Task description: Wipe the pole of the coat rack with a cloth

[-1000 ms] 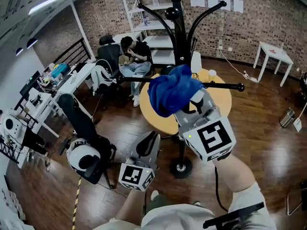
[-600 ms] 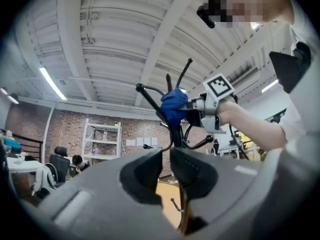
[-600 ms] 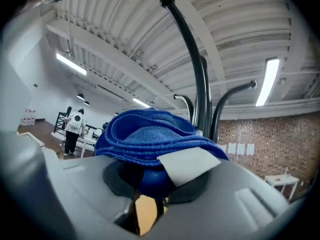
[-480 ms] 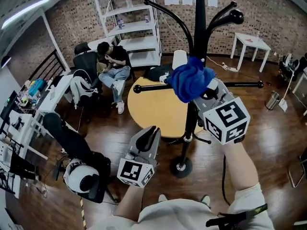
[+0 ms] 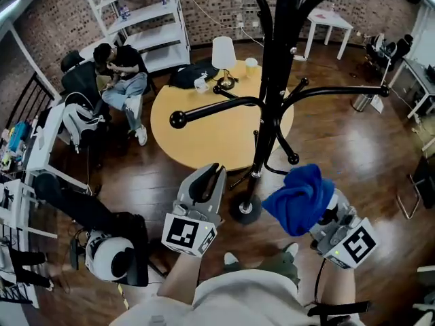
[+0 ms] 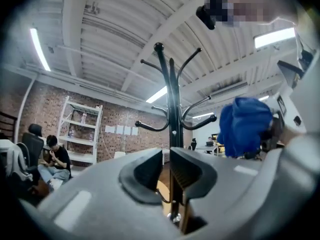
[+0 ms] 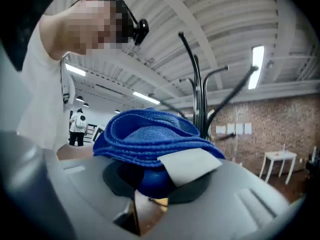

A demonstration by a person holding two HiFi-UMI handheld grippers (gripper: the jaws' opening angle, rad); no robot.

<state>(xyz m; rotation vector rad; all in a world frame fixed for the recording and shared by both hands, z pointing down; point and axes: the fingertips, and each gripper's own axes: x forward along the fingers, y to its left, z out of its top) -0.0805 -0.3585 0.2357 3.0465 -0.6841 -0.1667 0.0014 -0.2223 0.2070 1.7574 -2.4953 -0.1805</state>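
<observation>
Clearly, right hand-held gripper (image 7: 150, 179) clamps blue cloth (image 5: 299, 197).

Dark wooden floor (image 5: 340, 141) carrying a black coat rack (image 5: 272, 100), a round yellow table (image 5: 204, 131) just behind it, and white shelving (image 5: 146, 19) near the brick wall.

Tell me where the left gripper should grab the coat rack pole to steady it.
Grip the pole on its bare stretch just above the base, below the lowest hooks. Bring the left gripper in level from the person's side, since the pole is slim and upright there and hooks crowd it higher up.
</observation>
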